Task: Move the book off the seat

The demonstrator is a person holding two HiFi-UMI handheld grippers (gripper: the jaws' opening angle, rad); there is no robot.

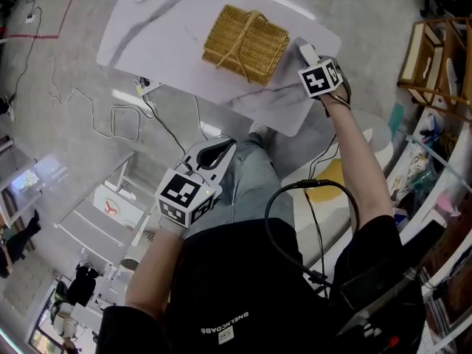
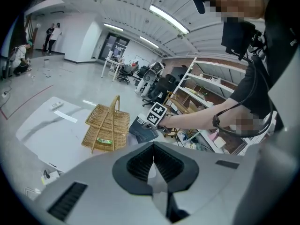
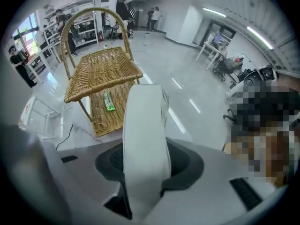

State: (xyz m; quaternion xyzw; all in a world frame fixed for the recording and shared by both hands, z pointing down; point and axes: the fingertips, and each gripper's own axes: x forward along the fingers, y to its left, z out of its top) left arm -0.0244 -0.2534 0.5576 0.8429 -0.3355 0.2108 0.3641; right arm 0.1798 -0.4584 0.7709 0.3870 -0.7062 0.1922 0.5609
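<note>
Over table (image 1: 162,21), right tongs' (image 1: 310,57) book (image 2: 140,131), title unclear

Bright, even indoor lighting from ceiling strip lamps (image 2: 166,18), with soft, faint shadows and streaks of lamp glare on the glossy floor (image 3: 177,82). Heavy fisheye bending toward the edges and dark vignetted corners in both gripper views. Sharp at mid-distance; soft and slightly washed out up close, notably on the book (image 3: 143,139) nearest the lens.
</note>
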